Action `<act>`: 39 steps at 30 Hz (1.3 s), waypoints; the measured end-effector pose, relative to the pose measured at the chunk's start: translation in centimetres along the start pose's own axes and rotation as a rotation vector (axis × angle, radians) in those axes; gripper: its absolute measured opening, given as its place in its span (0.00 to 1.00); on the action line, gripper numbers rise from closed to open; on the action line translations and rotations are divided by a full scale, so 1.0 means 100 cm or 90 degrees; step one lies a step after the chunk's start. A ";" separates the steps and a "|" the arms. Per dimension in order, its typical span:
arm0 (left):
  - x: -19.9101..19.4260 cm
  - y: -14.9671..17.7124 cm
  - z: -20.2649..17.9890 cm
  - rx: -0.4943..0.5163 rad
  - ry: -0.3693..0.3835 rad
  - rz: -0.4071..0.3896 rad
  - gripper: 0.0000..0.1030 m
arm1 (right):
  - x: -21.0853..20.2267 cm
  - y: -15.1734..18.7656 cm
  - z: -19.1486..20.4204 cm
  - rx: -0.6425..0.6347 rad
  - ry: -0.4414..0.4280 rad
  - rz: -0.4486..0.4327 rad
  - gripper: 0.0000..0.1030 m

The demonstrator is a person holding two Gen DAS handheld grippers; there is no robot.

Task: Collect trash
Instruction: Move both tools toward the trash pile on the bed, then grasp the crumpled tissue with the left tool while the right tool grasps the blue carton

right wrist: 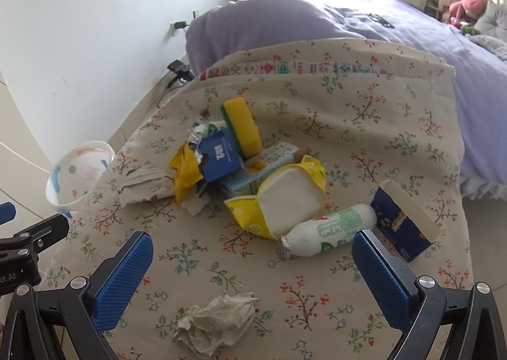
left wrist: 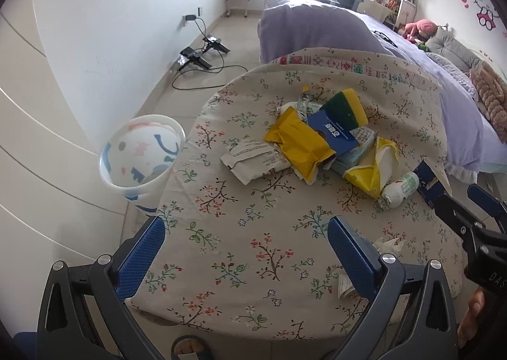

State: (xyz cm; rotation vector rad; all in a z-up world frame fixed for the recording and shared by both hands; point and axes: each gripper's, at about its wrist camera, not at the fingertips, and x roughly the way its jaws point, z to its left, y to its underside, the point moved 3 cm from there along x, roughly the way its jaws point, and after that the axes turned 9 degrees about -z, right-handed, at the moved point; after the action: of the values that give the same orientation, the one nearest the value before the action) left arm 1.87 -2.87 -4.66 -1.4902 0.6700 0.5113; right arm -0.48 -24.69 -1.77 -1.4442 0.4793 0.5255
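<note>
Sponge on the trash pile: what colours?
Yellow foam with a green scouring layer: the sponge shows best in the right wrist view.

You've got 1 patterned bin (right wrist: 79,176) beside the table, 1 sponge (right wrist: 242,127), 1 white bottle (right wrist: 329,230), 1 blue paper cup (right wrist: 402,226), 1 crumpled tissue (right wrist: 215,323), 2 yellow wrappers (right wrist: 185,174) (right wrist: 285,198), 1 blue carton (right wrist: 218,157), approx.

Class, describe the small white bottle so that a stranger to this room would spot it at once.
Start at the floral tablecloth and find the trash pile in its middle. At the pile's near right edge lies the bottle, on its side between a yellow wrapper and a blue paper cup. Only it has a green label and foil cap.
</note>
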 end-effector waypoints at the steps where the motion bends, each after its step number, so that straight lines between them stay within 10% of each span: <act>1: 0.002 0.003 -0.004 0.006 0.011 0.005 1.00 | 0.001 0.000 -0.004 0.005 0.004 0.004 1.00; 14: 0.029 0.064 -0.110 0.173 0.186 0.111 1.00 | 0.016 0.020 -0.105 0.133 0.151 0.107 1.00; 17: 0.040 0.079 -0.129 0.204 0.200 0.152 0.74 | 0.012 0.025 -0.122 0.174 0.166 0.111 1.00; 19: 0.051 0.085 -0.134 0.207 0.206 0.179 0.40 | 0.014 0.028 -0.128 0.197 0.162 0.117 1.00; 24: 0.053 0.072 -0.129 0.170 0.229 0.147 0.33 | 0.025 0.027 -0.142 0.207 0.168 0.115 0.95; 32: 0.045 0.044 -0.108 0.105 0.243 0.109 0.33 | 0.074 0.012 -0.143 -0.038 0.222 0.175 0.86; 39: 0.044 0.027 -0.086 0.057 0.238 0.095 0.33 | 0.105 0.023 -0.168 -0.023 0.212 0.225 0.77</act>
State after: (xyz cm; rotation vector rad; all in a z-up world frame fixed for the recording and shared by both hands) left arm 2.39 -11.77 -9.31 -1.4703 1.0894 0.3115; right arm 6.66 -40.86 -11.10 -1.4955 1.0065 0.5749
